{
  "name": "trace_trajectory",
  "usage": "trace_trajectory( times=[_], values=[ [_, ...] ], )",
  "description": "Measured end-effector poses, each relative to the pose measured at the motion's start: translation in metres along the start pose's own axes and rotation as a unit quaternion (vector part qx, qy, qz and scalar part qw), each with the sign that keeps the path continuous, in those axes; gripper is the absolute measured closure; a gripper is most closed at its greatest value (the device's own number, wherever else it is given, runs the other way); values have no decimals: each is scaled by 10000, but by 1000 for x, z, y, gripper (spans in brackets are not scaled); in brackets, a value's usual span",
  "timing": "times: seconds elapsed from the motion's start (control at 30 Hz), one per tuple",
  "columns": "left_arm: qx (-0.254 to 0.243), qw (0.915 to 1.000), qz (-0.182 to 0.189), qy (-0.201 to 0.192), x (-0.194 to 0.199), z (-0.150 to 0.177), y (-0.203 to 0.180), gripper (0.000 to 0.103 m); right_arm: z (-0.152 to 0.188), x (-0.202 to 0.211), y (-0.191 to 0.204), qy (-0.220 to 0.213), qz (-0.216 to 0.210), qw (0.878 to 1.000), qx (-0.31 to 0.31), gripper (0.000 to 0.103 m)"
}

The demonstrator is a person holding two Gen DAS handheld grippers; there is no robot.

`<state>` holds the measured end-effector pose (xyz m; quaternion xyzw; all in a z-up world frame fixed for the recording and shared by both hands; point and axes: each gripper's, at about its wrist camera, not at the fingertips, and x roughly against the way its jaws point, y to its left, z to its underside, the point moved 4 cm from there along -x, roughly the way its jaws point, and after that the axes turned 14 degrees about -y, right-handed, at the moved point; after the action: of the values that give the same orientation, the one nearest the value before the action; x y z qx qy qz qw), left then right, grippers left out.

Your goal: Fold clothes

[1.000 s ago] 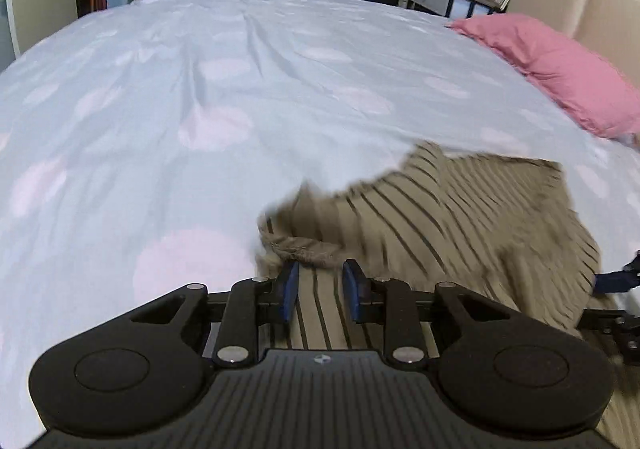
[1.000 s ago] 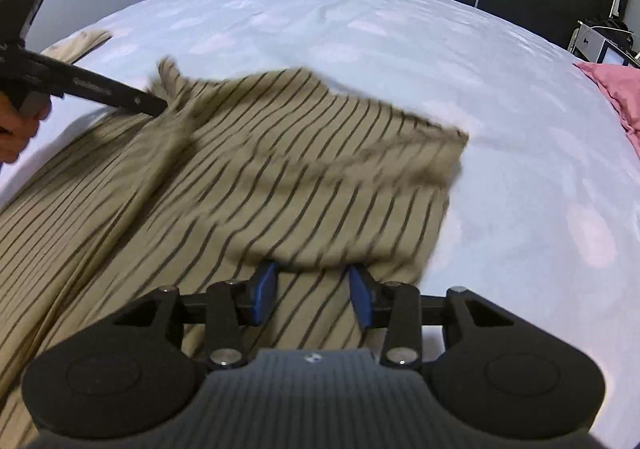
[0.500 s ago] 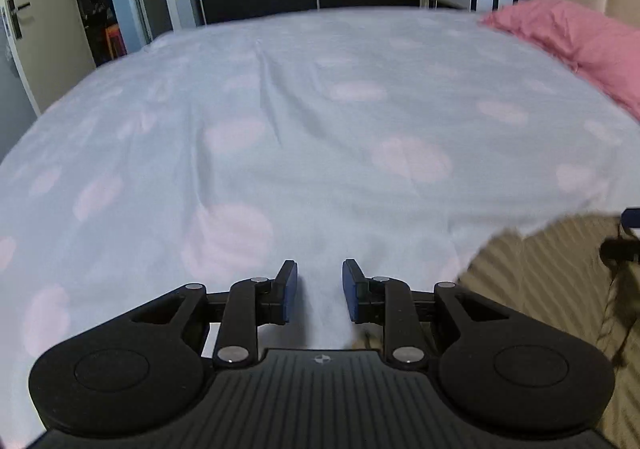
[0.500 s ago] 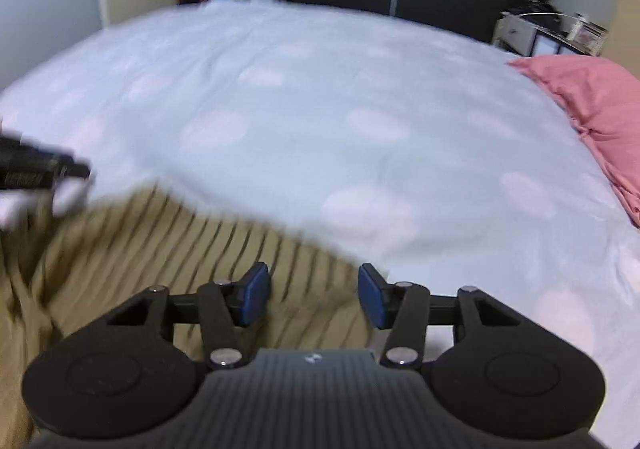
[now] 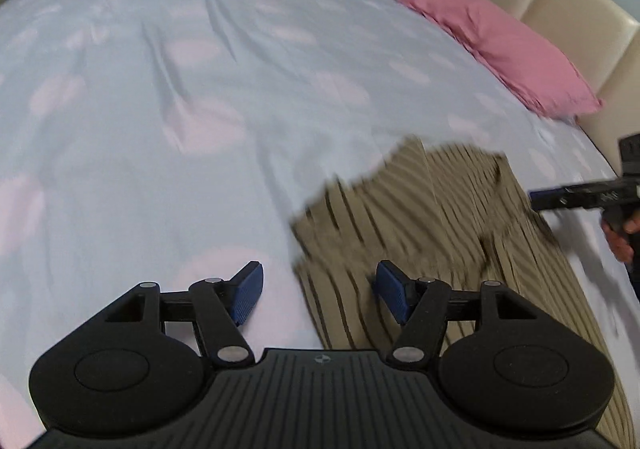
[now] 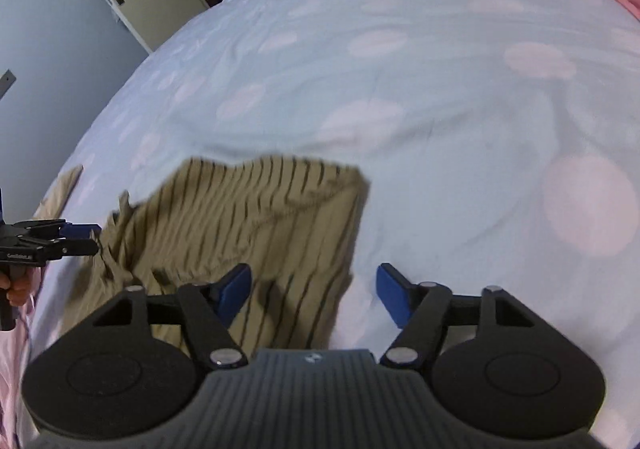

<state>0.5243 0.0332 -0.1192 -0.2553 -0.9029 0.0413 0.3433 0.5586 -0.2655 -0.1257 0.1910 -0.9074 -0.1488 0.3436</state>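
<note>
Bed (image 5: 200,97) with a dotted pale sheet fills both views; pink pillow (image 5: 512,49) by the headboard. Tan striped garment (image 6: 248,225) lies rumpled on the sheet near the front edge, motion-blurred. Looks light, limp, non-slippery, so best pinched at a hem corner or edge. Left gripper (image 5: 318,291) and right gripper (image 6: 314,291): jaws opening, pads pressing on nothing. No containers visible.
</note>
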Motion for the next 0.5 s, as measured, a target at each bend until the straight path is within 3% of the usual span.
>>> trace_trajectory(
  times=[0.07, 0.13, 0.2, 0.27, 0.3, 0.33, 0.4, 0.5],
  values=[
    [8, 9998, -14, -211, -3, 5, -4, 40, 2, -4, 4, -100, -104, 9998, -120, 37],
    [180, 9990, -51, -401, -8, 4, -8, 40, 5, -9, 12, -128, -152, 9998, -96, 51],
    [375, 9974, -117, -608, -15, 3, -12, 43, 8, -15, 23, -114, -167, 9998, 13, 54],
    [571, 9954, -180, -754, -19, 0, -15, 59, 10, -18, 32, -105, -185, 9997, 98, 69],
    [646, 9948, -200, -764, -21, -1, -17, 76, 10, -19, 35, -98, -198, 9997, 107, 90],
    [715, 9943, -217, -758, -22, -2, -18, 86, 9, -21, 39, -96, -211, 9996, 154, 96],
    [638, 9944, -281, -793, -19, -6, -25, 98, 8, -16, 48, -175, -151, 9990, 395, 96],
    [495, 9949, -237, -851, -6, -16, -33, 99, 0, -2, 61, -291, -226, 9979, 534, 96]
  ],
)
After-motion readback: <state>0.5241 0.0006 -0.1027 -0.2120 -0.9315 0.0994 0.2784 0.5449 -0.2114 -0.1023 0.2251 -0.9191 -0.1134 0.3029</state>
